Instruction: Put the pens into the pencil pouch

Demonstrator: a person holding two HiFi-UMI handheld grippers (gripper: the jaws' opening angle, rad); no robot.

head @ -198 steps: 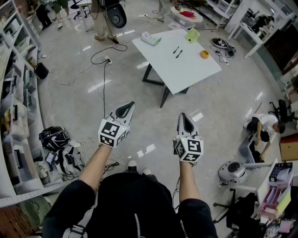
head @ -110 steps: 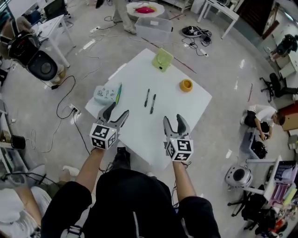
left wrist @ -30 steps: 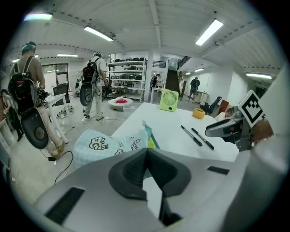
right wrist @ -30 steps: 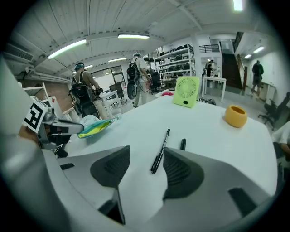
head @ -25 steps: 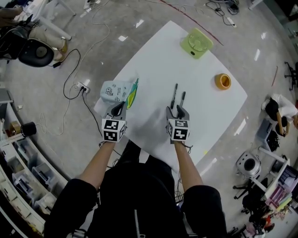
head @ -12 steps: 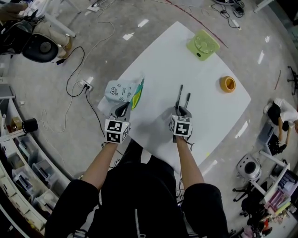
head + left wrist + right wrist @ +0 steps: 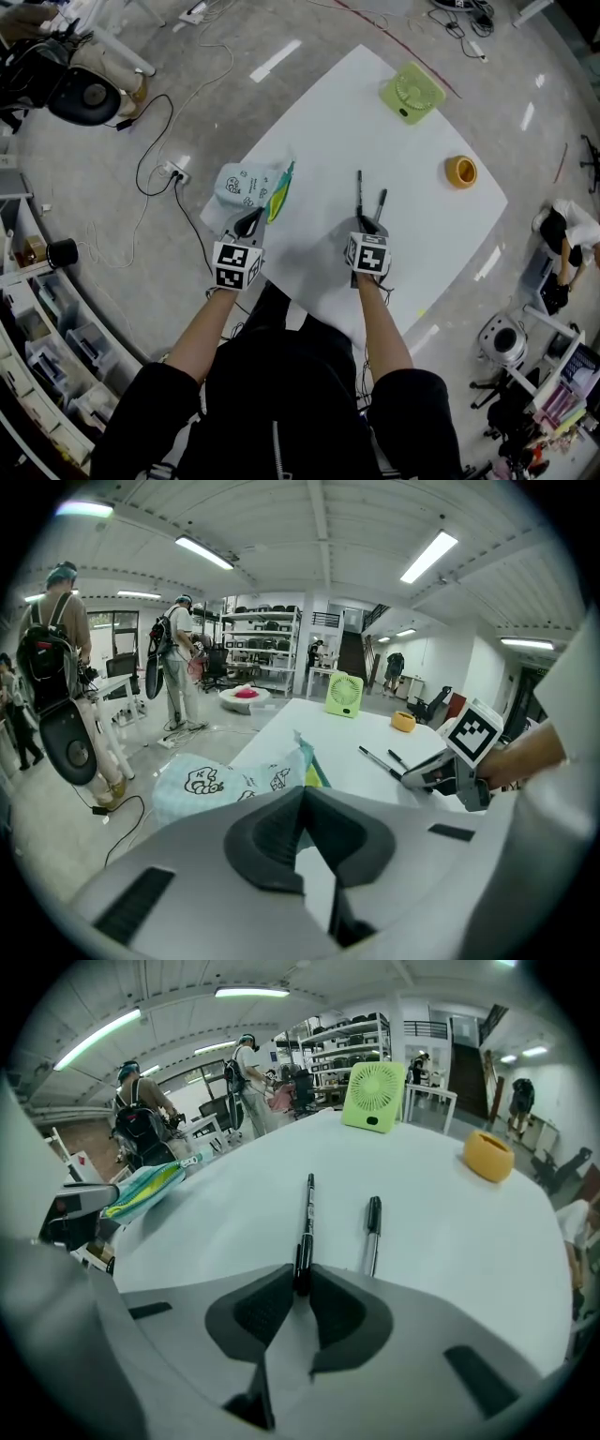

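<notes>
The big white square table (image 7: 328, 122) is right below me. Near its left edge lies the soft light-blue pencil pouch (image 7: 242, 182) with little drawings on it and a green and yellow bit on one side. I cannot tell if its mouth is open. My left gripper (image 7: 248, 223) waits just beside the pouch, with its jaws shut tight and nothing in them. My right gripper (image 7: 367, 228) is down at the table, well apart from the pouch, and its jaws have just been closing. Now its dark pads (image 7: 265, 1309) squeeze the near end of the long thin black pen (image 7: 307, 1213). The rest of that pen lies flat on the table and points away from me. I think this means the first pen is caught, so I can lift it and carry it left to the pouch. The shorter black pen (image 7: 373, 1227) lies just beside it on the right, outside my jaws and not touching it. It has to wait its turn.
</notes>
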